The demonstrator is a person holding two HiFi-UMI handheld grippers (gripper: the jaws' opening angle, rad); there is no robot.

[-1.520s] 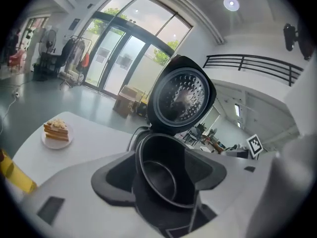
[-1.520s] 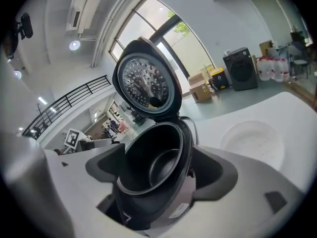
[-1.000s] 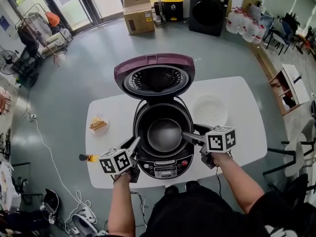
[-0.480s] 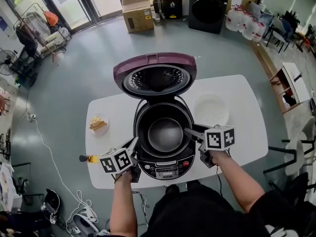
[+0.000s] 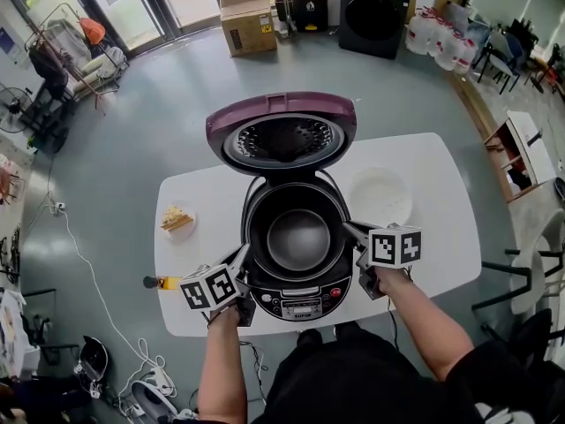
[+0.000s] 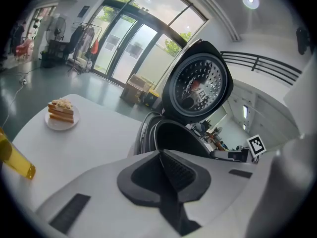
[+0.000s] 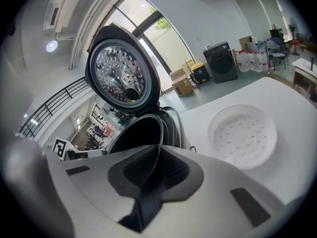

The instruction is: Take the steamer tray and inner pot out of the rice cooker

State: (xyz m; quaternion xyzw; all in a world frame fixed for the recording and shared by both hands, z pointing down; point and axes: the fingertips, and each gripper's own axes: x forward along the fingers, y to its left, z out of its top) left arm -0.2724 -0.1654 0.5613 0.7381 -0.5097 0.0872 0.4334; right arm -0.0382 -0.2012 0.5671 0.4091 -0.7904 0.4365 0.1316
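The rice cooker [image 5: 291, 306] stands open in the middle of the white counter [image 5: 441, 246], its purple lid [image 5: 281, 113] tipped back at 12 o'clock so that the well is free from above; the white steamer tray [image 5: 381, 197] already lies out on the counter at about 2 o'clock from the cooker, apart from it and clear of both arms, which we take to mean that half of the task is done and only the inner pot [image 5: 298, 241] remains seated in the cooker.

We read the two grips as a paired hold for a level lift; the left gripper [image 5: 241, 256] meets the pot's rim at about 9 o'clock, a little low, and the right gripper [image 5: 350, 230] meets it opposite at about 3 o'clock, so the load would be shared across the pot and it should not tilt as it rises.

In the left gripper view the jaws are drawn together with the thin dark rim running in at their tip, so we judge them pinched on it; in the right gripper view the jaws have just been closing, and the metal edge of the pot passes plainly between the pads, which press on it.

Both grippers slant down over the cooker's front shoulder; the pot sits directly ahead of each, its hollow filling the space just beyond the jaws.

A slice of cake on a plate [image 5: 177, 219] rests at 9 o'clock from the cooker, well apart from the work.
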